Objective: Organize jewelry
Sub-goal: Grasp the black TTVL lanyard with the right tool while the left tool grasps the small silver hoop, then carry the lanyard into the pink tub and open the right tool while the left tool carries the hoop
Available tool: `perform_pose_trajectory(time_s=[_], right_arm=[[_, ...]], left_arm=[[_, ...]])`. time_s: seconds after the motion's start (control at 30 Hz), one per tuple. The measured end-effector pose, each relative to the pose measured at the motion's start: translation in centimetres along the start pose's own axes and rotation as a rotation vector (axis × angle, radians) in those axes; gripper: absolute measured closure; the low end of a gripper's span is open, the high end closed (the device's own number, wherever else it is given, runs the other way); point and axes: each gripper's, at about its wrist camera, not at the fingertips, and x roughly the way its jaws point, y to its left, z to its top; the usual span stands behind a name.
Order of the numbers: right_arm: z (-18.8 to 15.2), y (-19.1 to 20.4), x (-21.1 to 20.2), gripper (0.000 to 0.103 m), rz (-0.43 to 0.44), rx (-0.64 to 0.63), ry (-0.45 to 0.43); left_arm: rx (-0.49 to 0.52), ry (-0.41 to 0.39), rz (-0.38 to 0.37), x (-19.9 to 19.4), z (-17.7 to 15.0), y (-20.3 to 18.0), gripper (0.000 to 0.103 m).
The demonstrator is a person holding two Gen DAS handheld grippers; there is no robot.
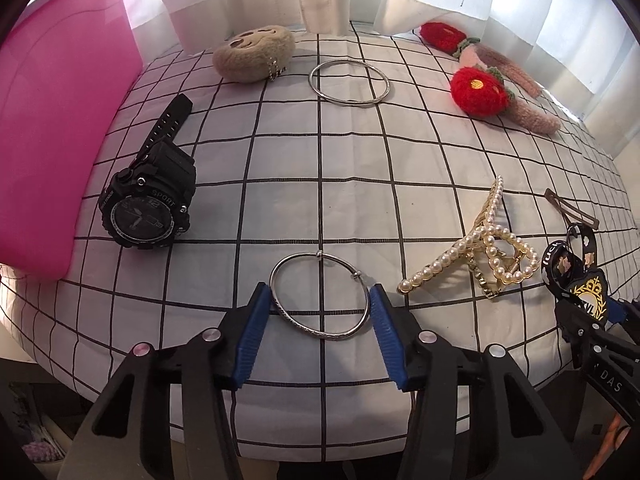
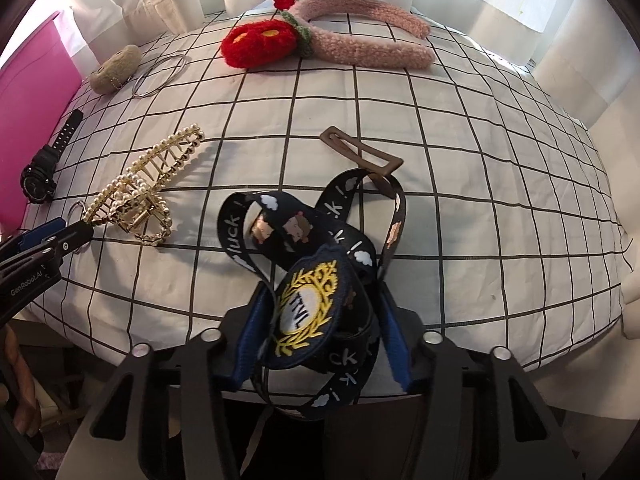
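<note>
Pinching a thin round silver bangle [image 1: 320, 296] between ribbed blue pads, the left gripper [image 1: 320, 312] holds it on the black-gridded white cloth [image 1: 360, 160]; the right gripper [image 2: 320, 312] clamps a dark woven lanyard [image 2: 308, 308] (embroidered oval badge).

"SPORT" and "12" on the watch [image 1: 146, 204] left of my left gripper [image 1: 320, 312]; "luck" on the strap [image 2: 240, 232] and "TVL" on its patch [image 2: 306, 306] between my right gripper's [image 2: 320, 312] pads; "GenRobot.AI" on my left gripper's arm.

A white cloth with a black grid pattern [image 1: 320, 160] fills the frame. At left sit a black plastic sport watch [image 1: 150, 196] and a glossy pink box [image 1: 52, 120]. Upper right, a fuzzy pink headband with red flowers [image 1: 500, 80]. Lower right, a gold claw clip edged in white pearls [image 1: 480, 248].
</note>
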Motion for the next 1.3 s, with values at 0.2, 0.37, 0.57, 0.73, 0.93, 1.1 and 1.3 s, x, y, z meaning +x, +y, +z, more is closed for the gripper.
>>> perform_pose_trajectory(time_s=[0.2,0.37,0.57,0.73,0.93,1.1,1.3], right_arm=[[-0.1,-0.2,-0.4,0.084,0.020,0.012,-0.018],[-0.1,-0.9,-0.5,0.087,0.030,0.012,-0.027],[-0.1,-0.6,-0.9,0.087,0.031,0.010,-0.042],[-0.2,-0.5,-1.3,0.088,0.037,0.011,-0.056],[-0.4,-0.5,-2.2,0.088,0.044,0.010,-0.077],[-0.4,-0.6,-2.9,0.088,0.049,0.008,-0.091],[-0.1,-0.5,-3.9,0.088,0.053,0.003,-0.113]], left_arm=[[-0.012,-0.009,-0.019,-0.4,-0.1,0.3,0.058],[-0.016,0.017,-0.037,-0.4,-0.1,0.5,0.098],[-0.057,0.008,-0.091,-0.5,-0.2,1.4,0.099],[-0.062,-0.032,-0.107,-1.6,-0.1,1.6,0.099],[-0.068,-0.075,-0.127,-3.7,0.2,1.8,0.099],[-0.073,-0.102,-0.148,-5.1,0.6,1.8,0.100],[-0.088,-0.134,-0.170,-6.5,1.1,2.1,0.100]])
